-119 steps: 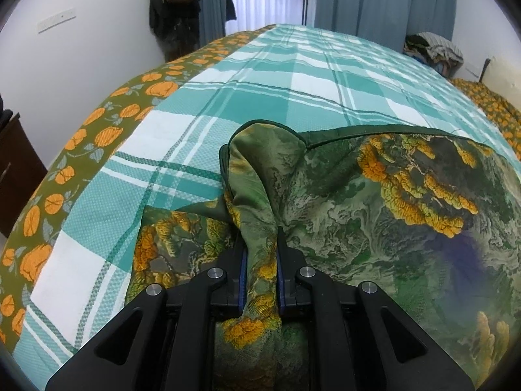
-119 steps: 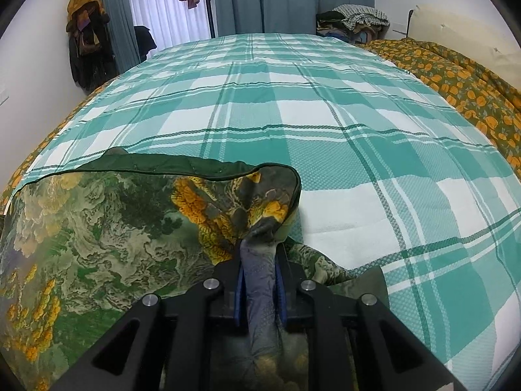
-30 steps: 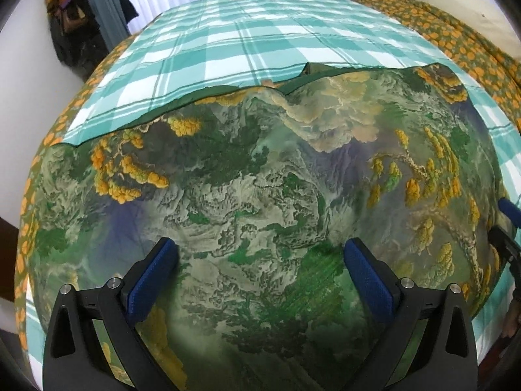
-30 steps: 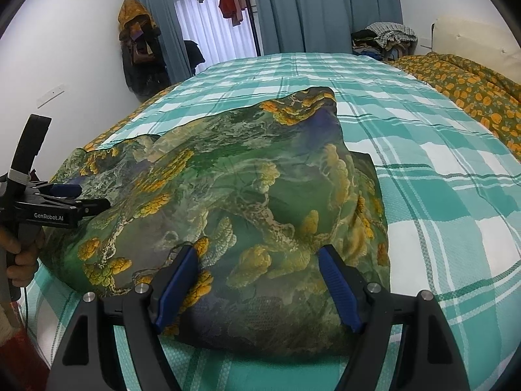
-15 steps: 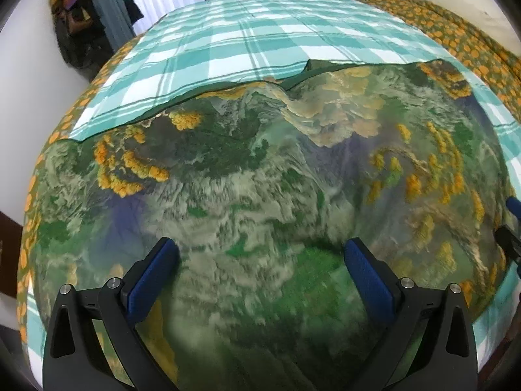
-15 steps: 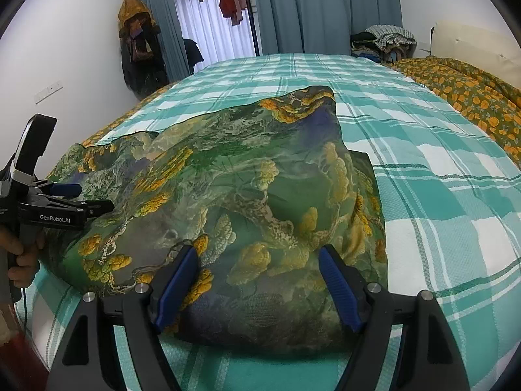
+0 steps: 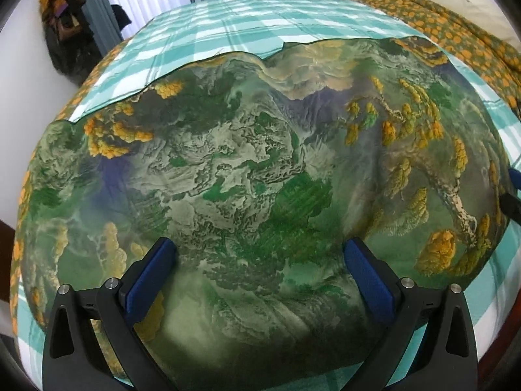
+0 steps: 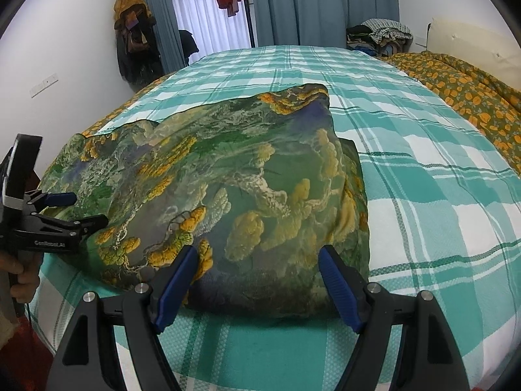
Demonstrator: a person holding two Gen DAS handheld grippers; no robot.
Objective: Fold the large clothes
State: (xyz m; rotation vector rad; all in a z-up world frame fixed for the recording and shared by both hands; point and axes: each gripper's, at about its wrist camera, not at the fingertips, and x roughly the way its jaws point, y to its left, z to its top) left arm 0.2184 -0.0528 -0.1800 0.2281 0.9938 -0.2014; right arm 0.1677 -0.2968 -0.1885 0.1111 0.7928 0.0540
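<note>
Garment point(image 8: 211, 189), green landscape print with yellow tree clusters, lies folded into a broad rectangle on the teal plaid bedspread point(image 8: 407, 169), near the bed's near edge, long side running left to right; far hem shows a dark piped edge with a small notch around the middle. Top layer looks mostly flat, a few shallow ripples, and the right end is thicker, with a lower layer sticking out past the top one. Left gripper point(image 7: 257, 280) hangs over the left-middle of the cloth, jaws wide apart, nothing between the pads, not pressing on fabric as far as I can see. Right gripper point(image 8: 257, 280) sits just short of the near-right corner, jaws also wide apart and empty, blue pads either side of the folded edge but not pinching it. Person's hand point(image 8: 19, 273) on the left handle shows at the left margin of the right view. Orange floral blanket point(image 8: 462, 97) along the far right of the bed, clothes pile point(image 8: 377, 36) at the headboard end, jackets hung by the curtains. My read: one fold is down, next fold needs a fresh grab. Risks: fabric looks slick, so pinching only the top ply would peel the stack apart; offset right-end layers could make the next fold skewed; uneven lift between hands would drag it toward the bed edge
</note>
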